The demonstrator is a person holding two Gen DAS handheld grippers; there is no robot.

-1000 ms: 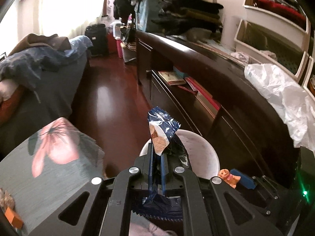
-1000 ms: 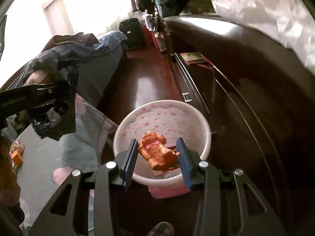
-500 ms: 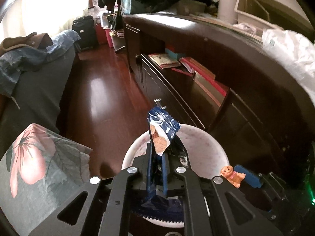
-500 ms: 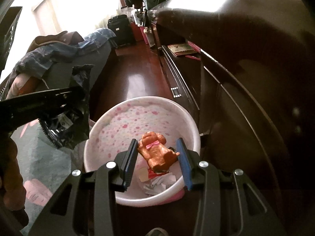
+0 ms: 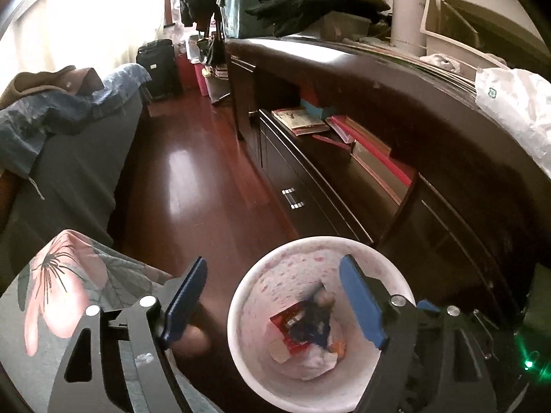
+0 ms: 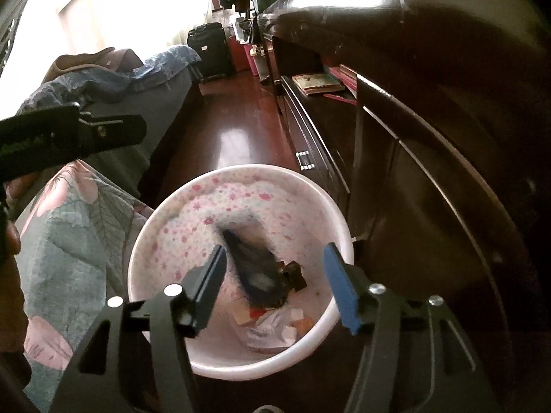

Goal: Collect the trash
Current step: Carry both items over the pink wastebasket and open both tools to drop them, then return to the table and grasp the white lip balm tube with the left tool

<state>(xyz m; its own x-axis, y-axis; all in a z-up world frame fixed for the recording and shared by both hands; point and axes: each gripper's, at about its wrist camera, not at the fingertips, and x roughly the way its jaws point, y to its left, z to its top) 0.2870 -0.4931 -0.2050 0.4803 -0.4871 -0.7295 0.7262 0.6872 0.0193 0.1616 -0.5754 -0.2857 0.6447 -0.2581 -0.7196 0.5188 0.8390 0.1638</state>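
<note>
Now both tongs, left tongs (image 5: 272, 296) and right tongs (image 6: 273, 280), have just been opening, empty, above the round white pink-flowered plastic bin (image 6: 330, 206), dark blue crinkled foil wrapper (image 6: 256, 266) inside at twelve o'clock of the crumpled white paper (image 6: 272, 327).

No text can be read anywhere. The white plastic bag (image 5: 516, 103) on the dark worktop (image 5: 396, 79) carries a small green square mark, too blurred to make out, and the cover of the book (image 5: 299, 120) on the shelf is illegible.
</note>
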